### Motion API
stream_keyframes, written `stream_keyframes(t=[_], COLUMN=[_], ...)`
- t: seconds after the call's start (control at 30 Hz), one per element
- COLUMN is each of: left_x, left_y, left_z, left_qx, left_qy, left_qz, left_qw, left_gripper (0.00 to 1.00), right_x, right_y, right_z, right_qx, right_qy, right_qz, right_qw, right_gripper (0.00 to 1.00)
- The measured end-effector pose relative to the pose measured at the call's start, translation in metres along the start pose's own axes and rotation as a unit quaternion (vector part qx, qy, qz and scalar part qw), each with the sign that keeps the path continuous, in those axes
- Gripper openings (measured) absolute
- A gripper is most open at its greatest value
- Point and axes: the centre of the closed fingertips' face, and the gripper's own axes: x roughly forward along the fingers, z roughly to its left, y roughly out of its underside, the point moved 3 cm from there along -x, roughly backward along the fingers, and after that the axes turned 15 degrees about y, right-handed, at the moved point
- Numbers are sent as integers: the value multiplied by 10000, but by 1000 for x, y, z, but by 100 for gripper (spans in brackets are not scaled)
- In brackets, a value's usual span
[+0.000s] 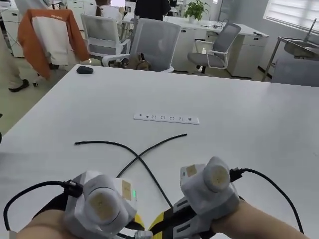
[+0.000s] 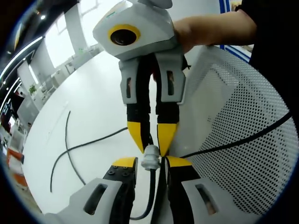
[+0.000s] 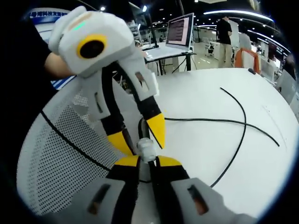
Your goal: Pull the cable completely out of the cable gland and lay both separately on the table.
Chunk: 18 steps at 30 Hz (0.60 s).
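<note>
At the near edge of the worktop point(image 1: 249, 109), the head view shows the cable point(image 1: 149, 174) running toward both grippers. In the left gripper view, the left gripper point(image 2: 152, 163) has its jaws astride the cable behind the white cable gland point(image 2: 150, 156), but the grip is unclear. In the right gripper view, the right gripper point(image 3: 148, 161) has its jaws pinched on the cable gland. The cable appears still threaded, so next comes a straight pull apart.

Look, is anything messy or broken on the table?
Nothing looks broken or spilled. The black cables lie crossed in an X on the table, a bit untidy. The cable gland sits on its cable between the left gripper and right gripper.
</note>
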Motion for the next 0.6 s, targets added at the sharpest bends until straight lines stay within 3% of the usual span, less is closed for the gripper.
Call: stream_keyframes(t=[0.03,0.1,0.17,0.33,0.43,0.53,0.6], left_x=[-1,-1,0,6,8,10,11], left_y=[-2,1,1,4,4,2,1], left_z=[1,-1,-4,-9,-12,-13,-14], left_qx=[-55,-40,-37,56,231,616,703], left_qy=[-123,-107,9,122,138,44,29], left_qz=[-156,-139,-133,-43,74,222,241], left_qw=[9998,9998,9999,9999,9996,9978,9972], left_gripper=[27,26,18,18,18,17,17], right_x=[0,0,0,3,2,-3,-3], right_y=[0,2,2,6,9,10,11], right_z=[1,1,2,7,9,14,10], right_qx=[-13,-69,-68,-281,-357,-243,-658], right_qy=[-2,39,64,7,-111,-619,-604], right_qz=[11,61,80,287,400,691,759], right_qw=[10000,10000,9999,9992,9985,9954,9931], right_gripper=[12,12,12,12,12,20,20])
